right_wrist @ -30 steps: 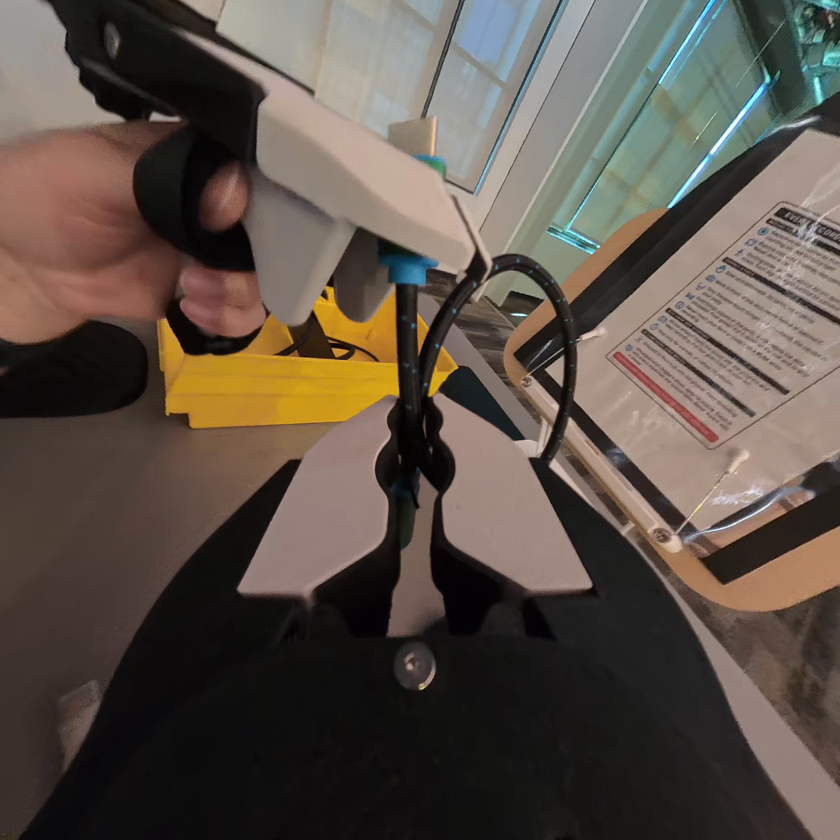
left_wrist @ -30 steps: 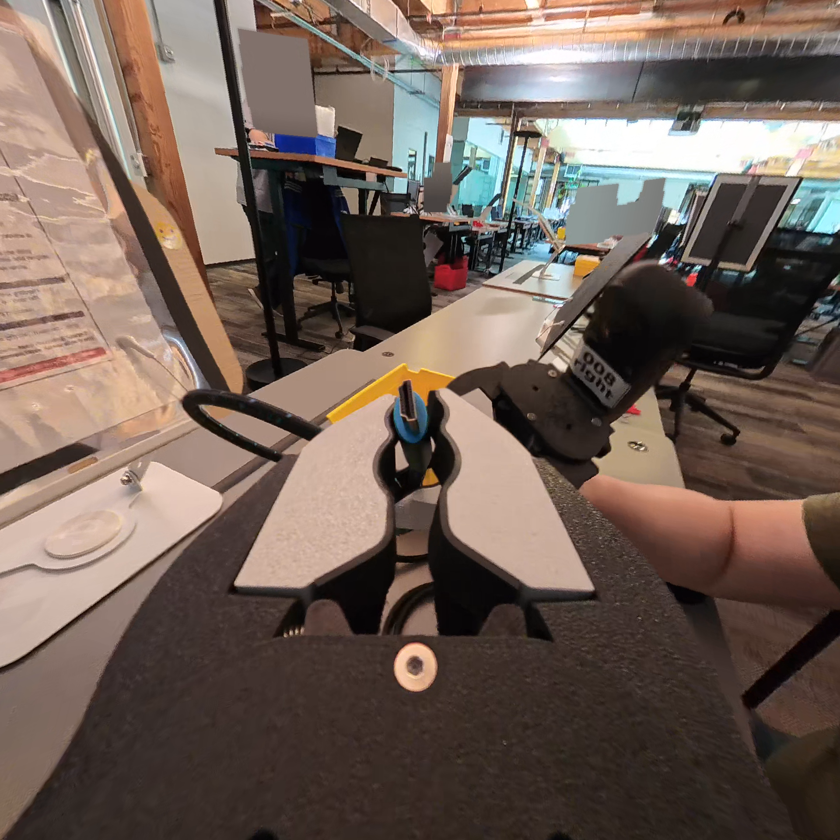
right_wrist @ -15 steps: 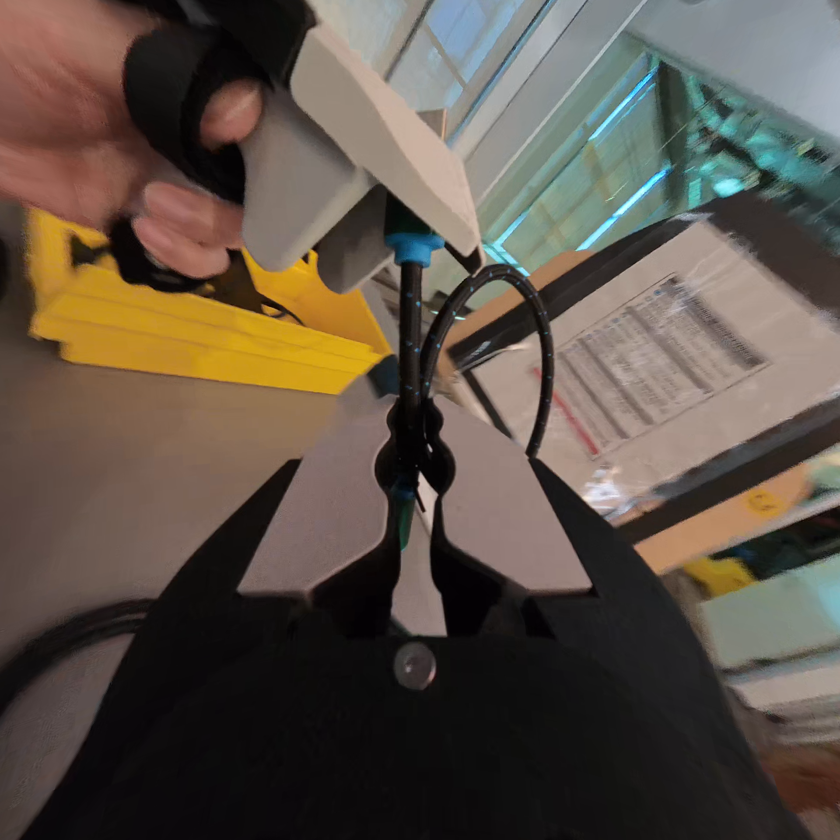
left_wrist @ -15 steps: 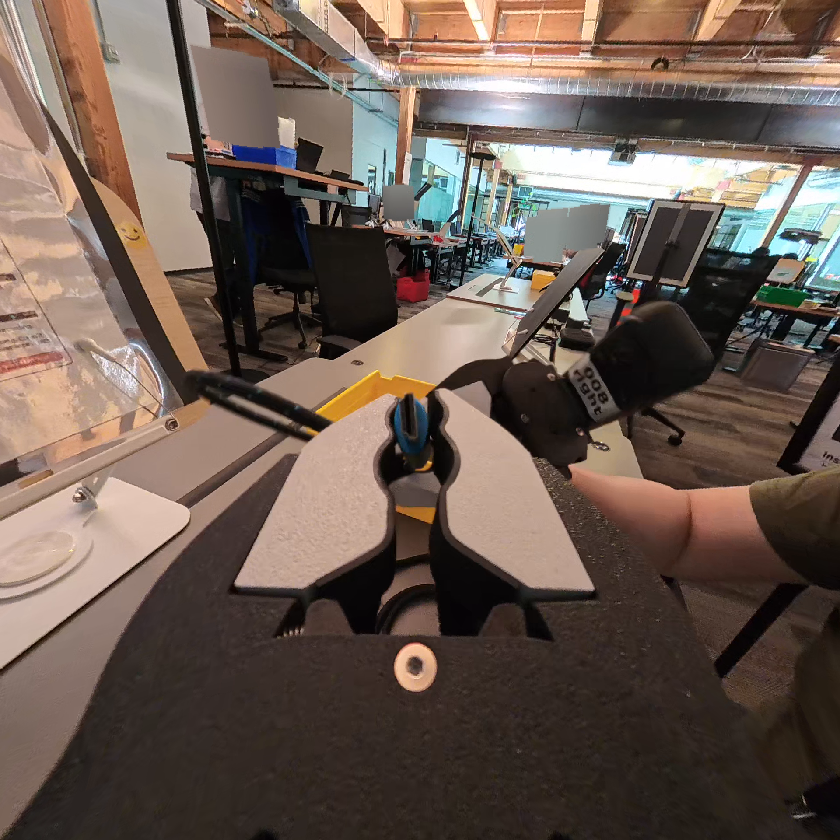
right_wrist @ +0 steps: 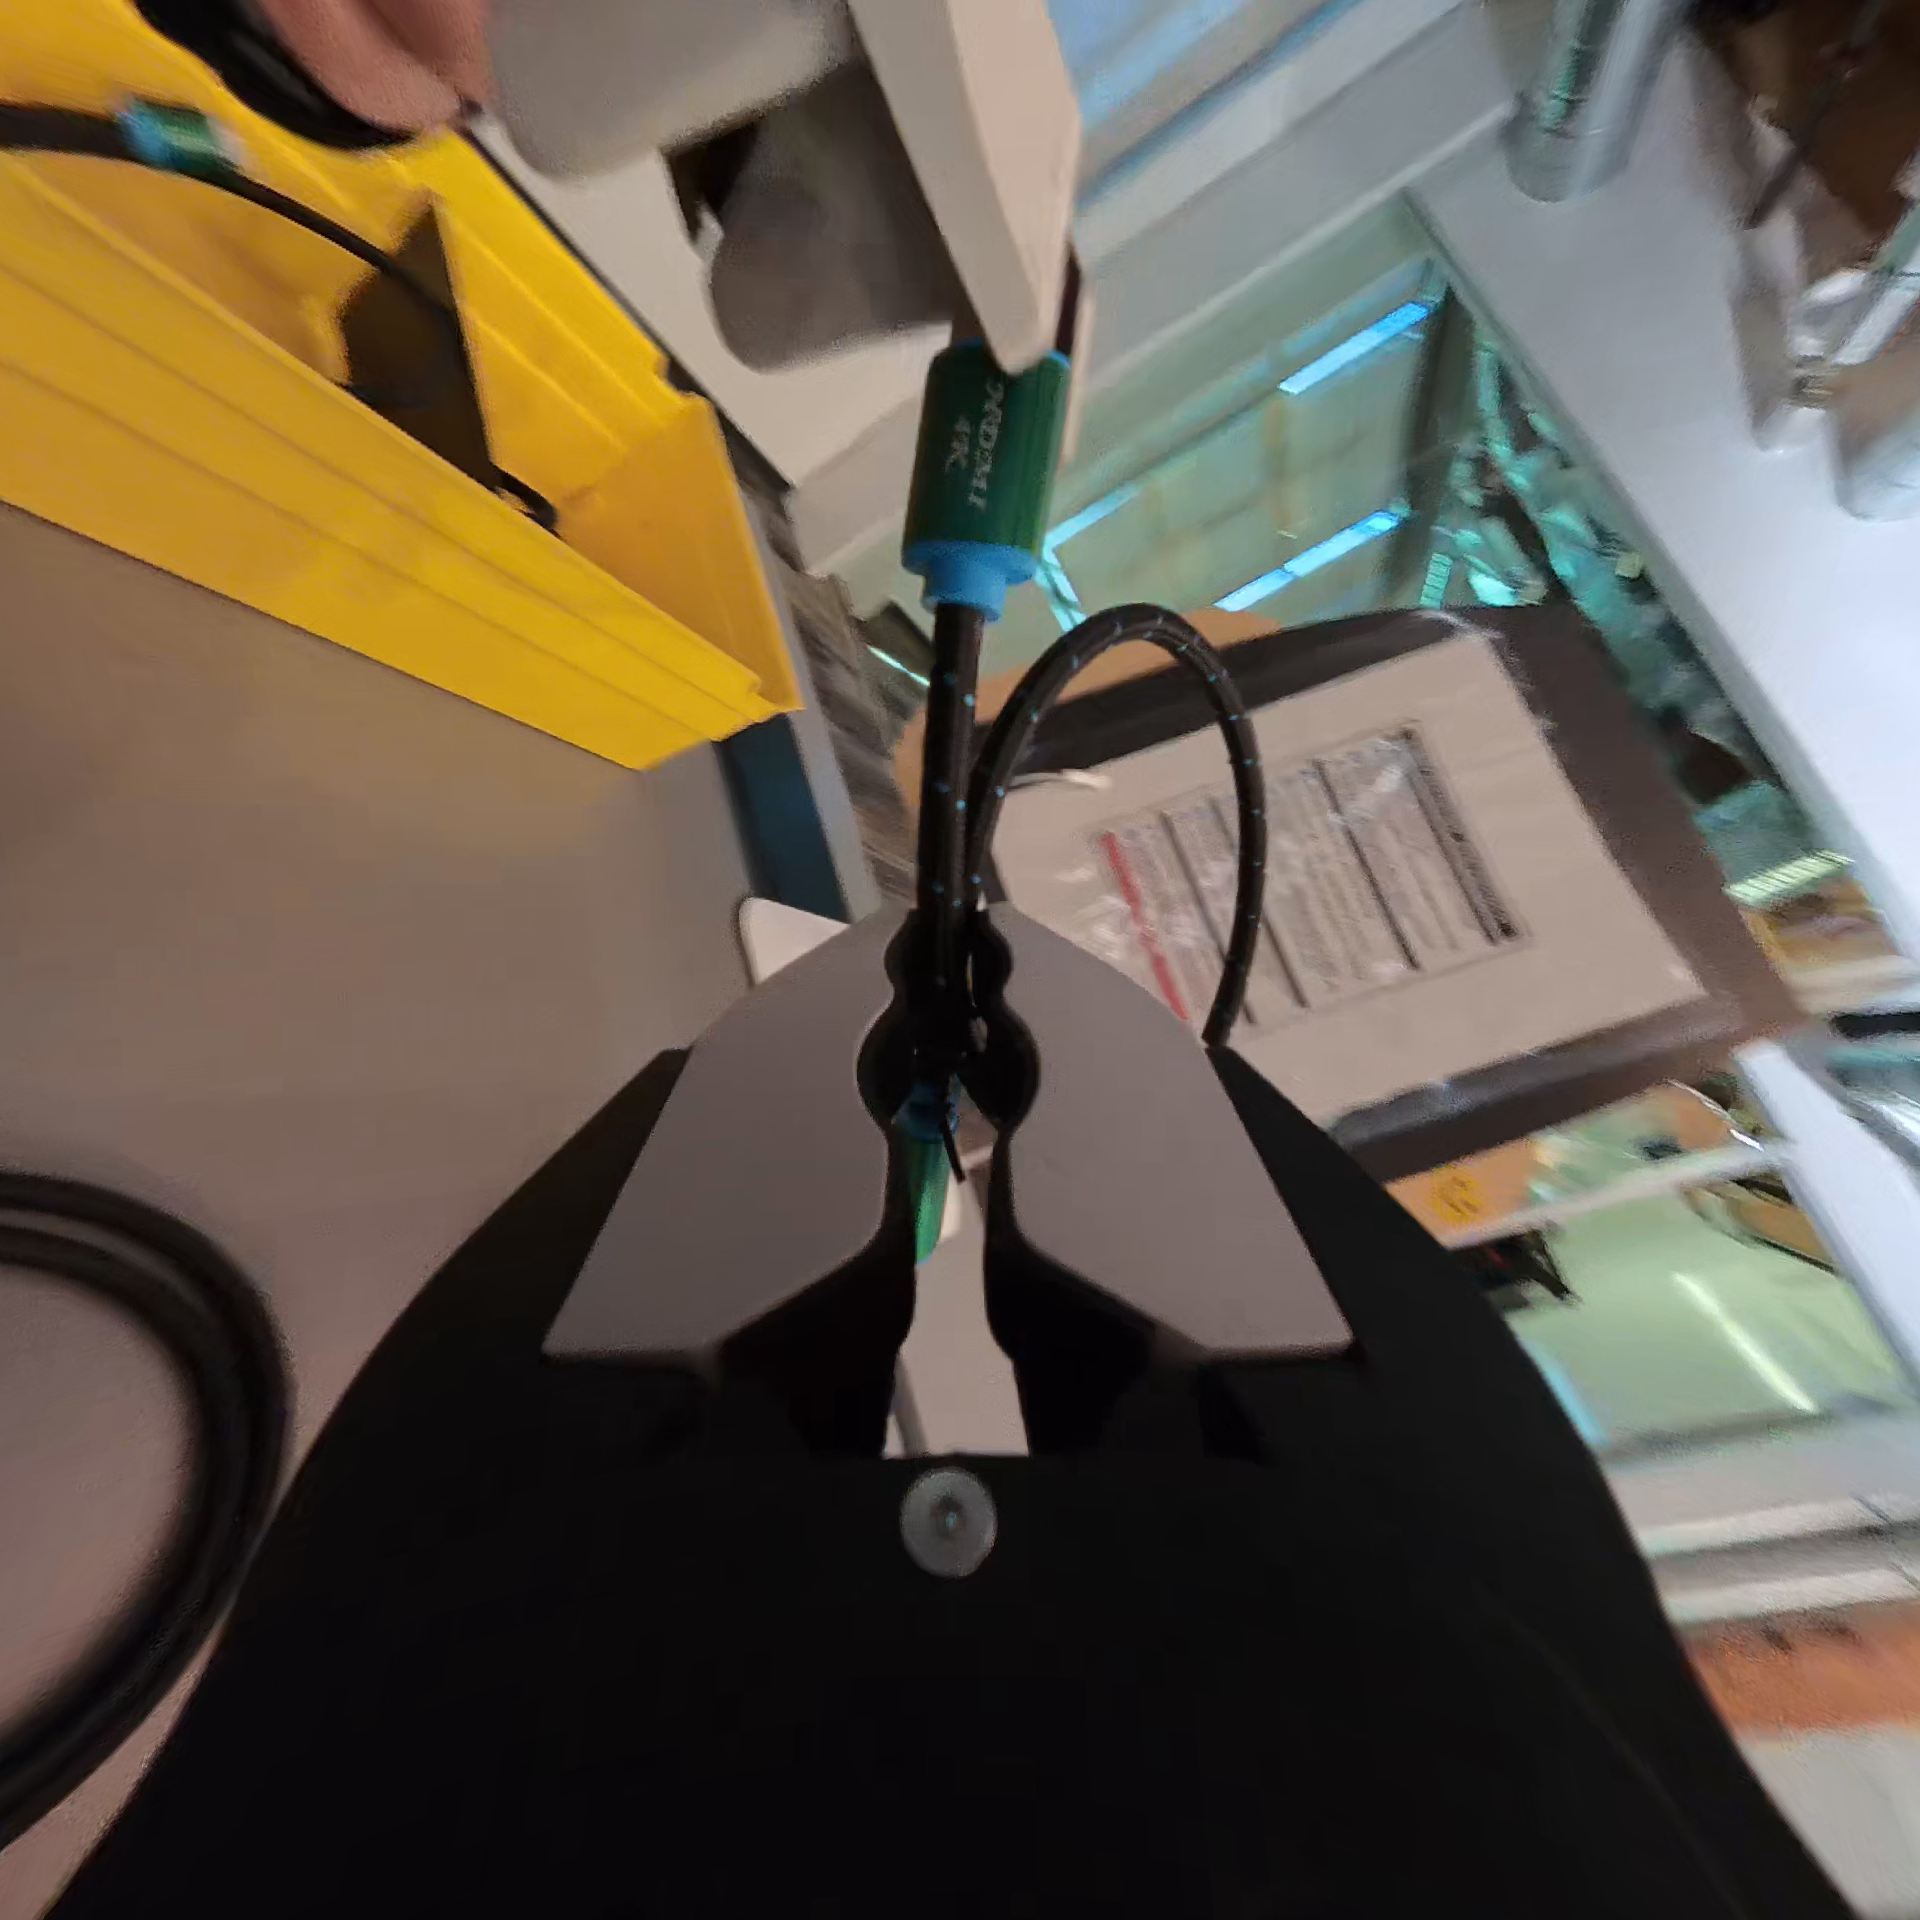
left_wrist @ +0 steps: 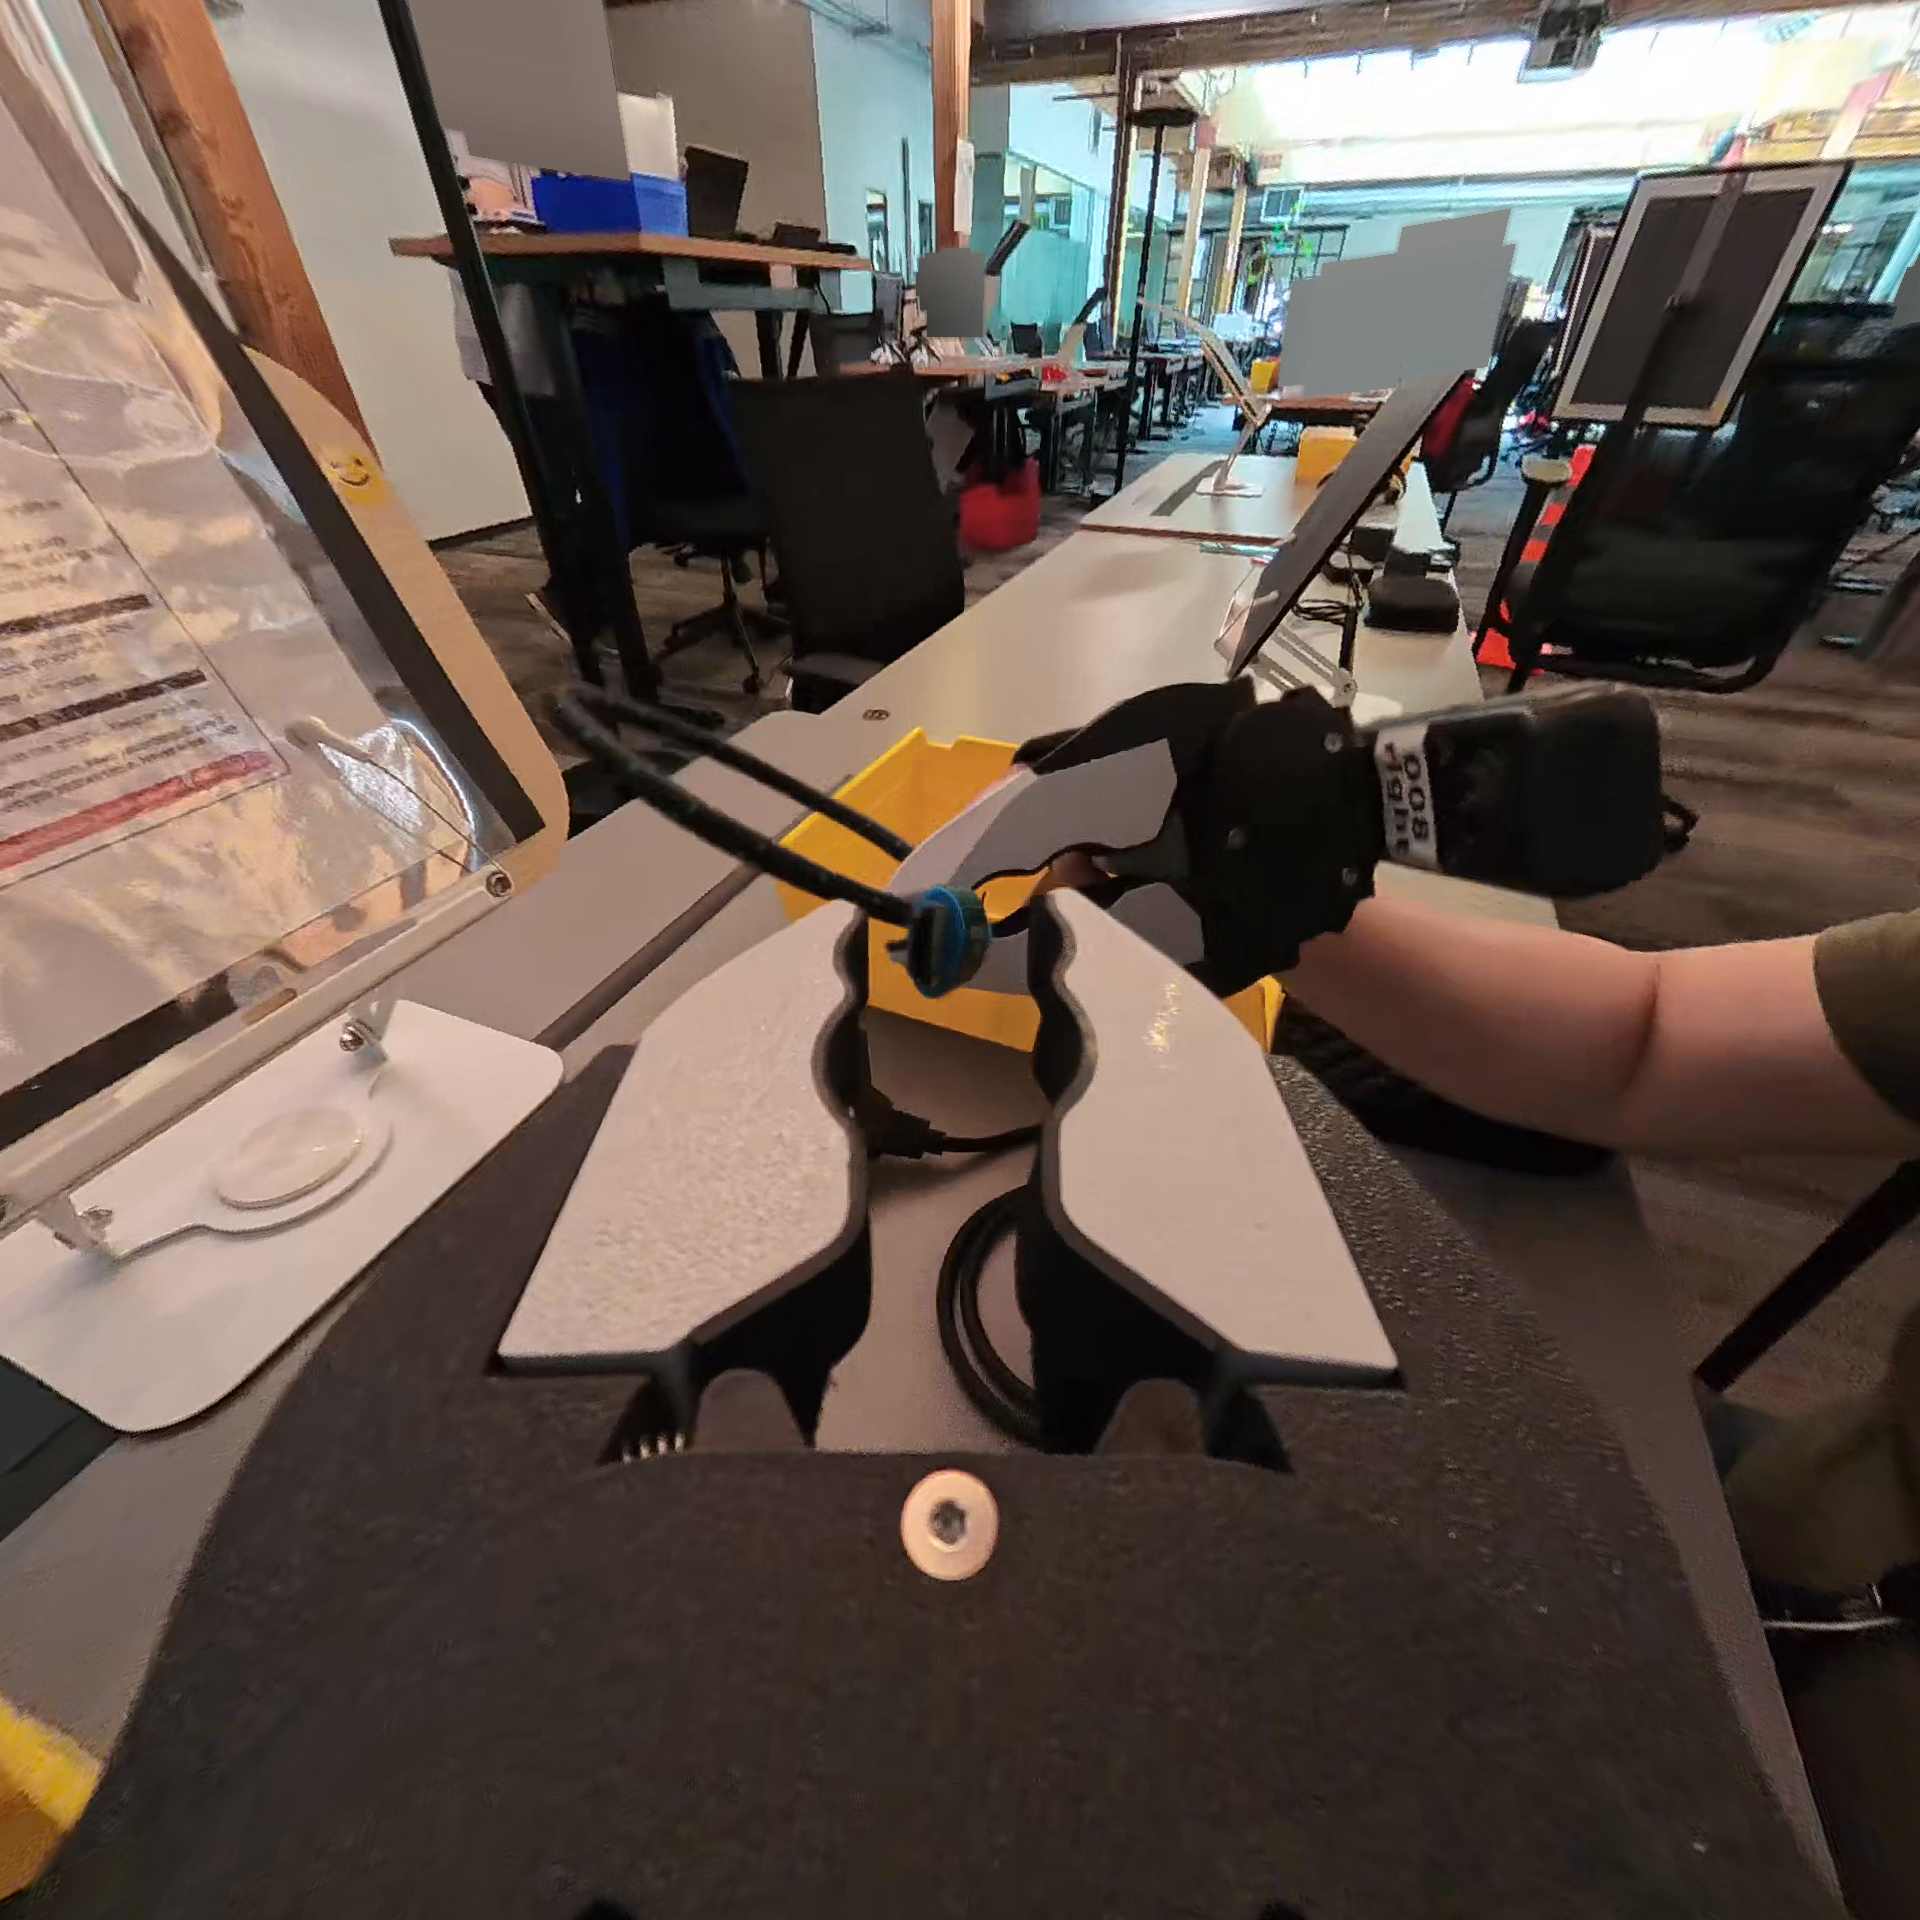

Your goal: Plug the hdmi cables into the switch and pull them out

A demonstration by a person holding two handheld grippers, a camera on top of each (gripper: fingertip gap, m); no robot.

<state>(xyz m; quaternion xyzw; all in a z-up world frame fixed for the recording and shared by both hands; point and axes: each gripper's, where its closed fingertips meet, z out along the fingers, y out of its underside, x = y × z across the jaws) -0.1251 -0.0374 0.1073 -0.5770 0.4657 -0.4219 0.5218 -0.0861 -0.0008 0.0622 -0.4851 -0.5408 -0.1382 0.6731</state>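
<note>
A black braided HDMI cable [right_wrist: 1242, 831] with a green plug and blue collar [right_wrist: 977, 468] runs in a loop between both grippers. My right gripper [right_wrist: 945, 925] is shut on the folded cable; a second green plug [right_wrist: 928, 1179] sits between its jaws. My left gripper [left_wrist: 951, 935] is open; the plug [left_wrist: 940, 940] sits end-on in the gap at its fingertips, touching neither finger. In the right wrist view the plug's top end is just under the left gripper's grey finger [right_wrist: 966, 156]. The right gripper's grey finger [left_wrist: 1081, 805] shows in the left wrist view. No switch is in view.
A yellow bin [left_wrist: 914, 790] stands just behind the grippers and holds another cable with a teal plug [right_wrist: 166, 135]. A clear sign stand [left_wrist: 208, 727] on a white base [left_wrist: 260, 1195] is at the left. A black cable [left_wrist: 966, 1309] lies on the grey table [right_wrist: 312, 935]. My hands' fingertips stand some 8 centimetres from each other.
My left jaws have opened and let go of the plug. The right gripper has drawn the cable back, so the green plug now shows below the left fingers.
</note>
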